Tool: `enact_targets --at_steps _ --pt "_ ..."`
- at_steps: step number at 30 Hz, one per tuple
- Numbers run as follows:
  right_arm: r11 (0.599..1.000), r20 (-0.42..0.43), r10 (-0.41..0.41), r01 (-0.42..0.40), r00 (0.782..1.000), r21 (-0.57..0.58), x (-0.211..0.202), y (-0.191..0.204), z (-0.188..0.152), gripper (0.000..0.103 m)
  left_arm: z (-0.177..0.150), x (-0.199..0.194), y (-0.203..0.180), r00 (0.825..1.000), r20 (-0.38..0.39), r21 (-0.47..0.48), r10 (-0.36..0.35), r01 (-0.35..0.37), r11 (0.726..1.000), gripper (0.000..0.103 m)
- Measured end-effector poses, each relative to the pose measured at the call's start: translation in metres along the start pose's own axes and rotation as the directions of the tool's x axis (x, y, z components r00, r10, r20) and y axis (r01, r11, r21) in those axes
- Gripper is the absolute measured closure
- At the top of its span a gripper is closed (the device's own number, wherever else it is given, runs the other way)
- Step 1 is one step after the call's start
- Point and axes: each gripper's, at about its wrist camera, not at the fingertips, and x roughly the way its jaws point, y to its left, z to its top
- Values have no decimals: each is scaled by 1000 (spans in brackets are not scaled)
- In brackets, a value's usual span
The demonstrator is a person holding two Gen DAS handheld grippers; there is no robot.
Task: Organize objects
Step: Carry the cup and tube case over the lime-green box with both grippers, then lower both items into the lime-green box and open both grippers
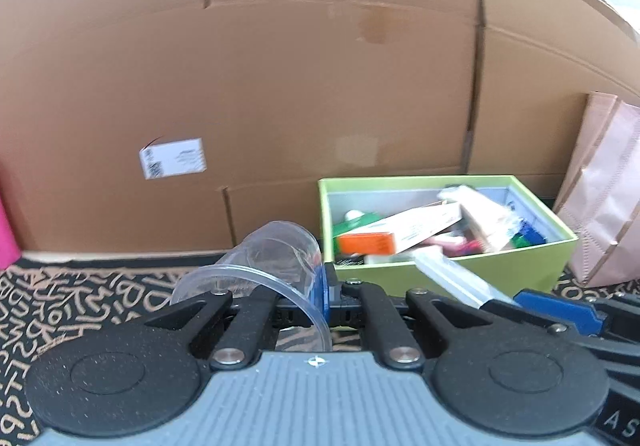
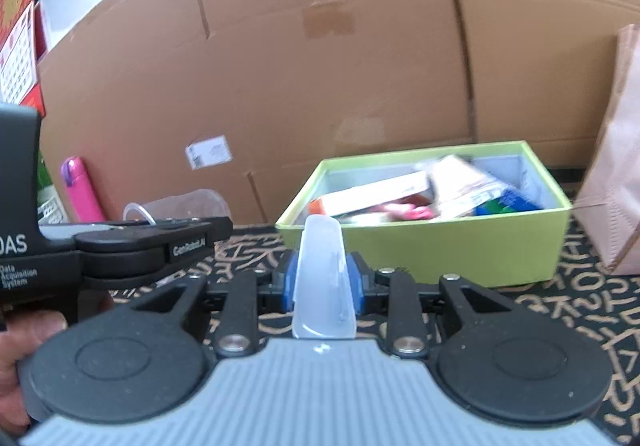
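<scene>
Clear cup is thin glossy plastic, see-through. The frosted case is milky, semi-matt plastic. Green box looks like smooth matt card. Big brown cardboard behind is dull with shiny tape. Pink bag is textured, cloth-like. Each hand-held gripper's body is grainy black plastic.

The box is light green outside and grey inside. The surface is black with a tan letter pattern. The bottle is pink, the cardboard brown, the cup clear.
</scene>
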Motion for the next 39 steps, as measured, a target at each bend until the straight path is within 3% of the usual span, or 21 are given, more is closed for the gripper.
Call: enact_targets --at_steps 15,39 --pt "992 85 -120 117 989 38 -4 -64 43 76 33 27 -58 998 34 63 -45 43 997 99" --pt "970 18 -242 242 970 11 89 -126 71 76 52 110 -98 1000 -17 87 -21 22 996 99"
